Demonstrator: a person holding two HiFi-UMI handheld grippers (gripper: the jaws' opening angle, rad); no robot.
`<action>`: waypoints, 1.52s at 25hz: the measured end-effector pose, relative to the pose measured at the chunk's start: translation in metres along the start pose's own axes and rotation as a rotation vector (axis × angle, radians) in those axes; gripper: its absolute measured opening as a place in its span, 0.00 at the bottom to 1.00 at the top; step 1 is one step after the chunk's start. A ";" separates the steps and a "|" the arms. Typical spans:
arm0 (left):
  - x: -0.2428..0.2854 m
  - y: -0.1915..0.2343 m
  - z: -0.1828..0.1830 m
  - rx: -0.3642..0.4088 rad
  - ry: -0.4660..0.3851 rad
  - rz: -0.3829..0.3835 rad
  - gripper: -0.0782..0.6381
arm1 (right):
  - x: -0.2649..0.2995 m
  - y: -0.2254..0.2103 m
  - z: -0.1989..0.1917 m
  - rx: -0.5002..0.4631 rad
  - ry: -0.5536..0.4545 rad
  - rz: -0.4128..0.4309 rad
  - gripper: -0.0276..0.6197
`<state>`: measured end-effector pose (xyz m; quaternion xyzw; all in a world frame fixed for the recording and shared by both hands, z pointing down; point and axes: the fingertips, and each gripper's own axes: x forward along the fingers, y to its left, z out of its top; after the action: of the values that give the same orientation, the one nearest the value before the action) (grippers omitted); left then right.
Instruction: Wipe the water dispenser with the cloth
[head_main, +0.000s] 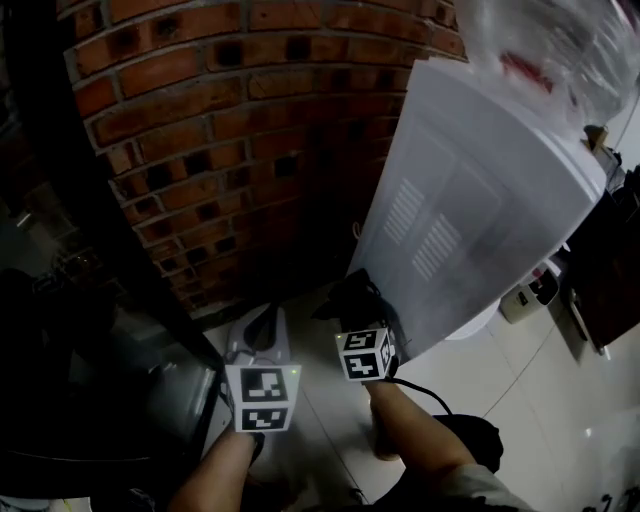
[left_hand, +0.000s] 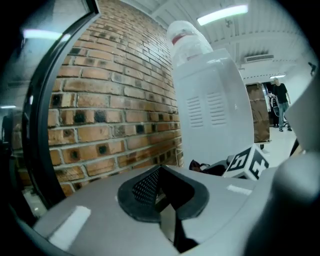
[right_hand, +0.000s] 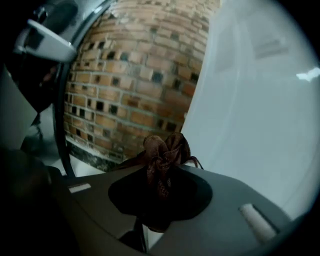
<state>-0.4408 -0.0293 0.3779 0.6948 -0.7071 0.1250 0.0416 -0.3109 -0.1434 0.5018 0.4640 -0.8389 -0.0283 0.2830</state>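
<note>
The white water dispenser (head_main: 480, 200) stands against the brick wall, with a clear water bottle (head_main: 540, 40) on top. Its vented side panel (left_hand: 210, 110) faces me. My right gripper (head_main: 358, 310) is shut on a bunched dark brown cloth (head_main: 345, 298), low down beside the dispenser's near side. In the right gripper view the cloth (right_hand: 162, 160) bulges out between the jaws, with the dispenser's white wall (right_hand: 260, 110) close on the right. My left gripper (head_main: 264, 318) hangs to the left, near the foot of the wall, its fingers (left_hand: 145, 185) closed together on nothing.
A red brick wall (head_main: 230, 130) fills the left of the scene. A black-framed glass panel (head_main: 100, 300) stands at far left. A white box (head_main: 530, 290) sits on the tiled floor beside dark furniture (head_main: 610, 270). A black cable (head_main: 430, 395) trails by my right arm. A person (left_hand: 280, 100) stands far off.
</note>
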 end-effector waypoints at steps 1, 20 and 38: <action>-0.002 0.002 0.009 -0.012 -0.024 0.008 0.11 | -0.012 -0.008 0.022 -0.018 -0.047 -0.003 0.18; -0.068 -0.022 0.146 -0.102 -0.329 -0.023 0.11 | -0.261 -0.151 0.350 -0.154 -0.550 -0.383 0.18; -0.046 -0.016 0.110 -0.099 -0.260 -0.010 0.11 | -0.207 -0.142 0.258 0.011 -0.343 -0.388 0.18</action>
<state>-0.4107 -0.0105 0.2633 0.7059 -0.7082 -0.0015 -0.0156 -0.2475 -0.1148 0.1487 0.6064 -0.7700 -0.1556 0.1232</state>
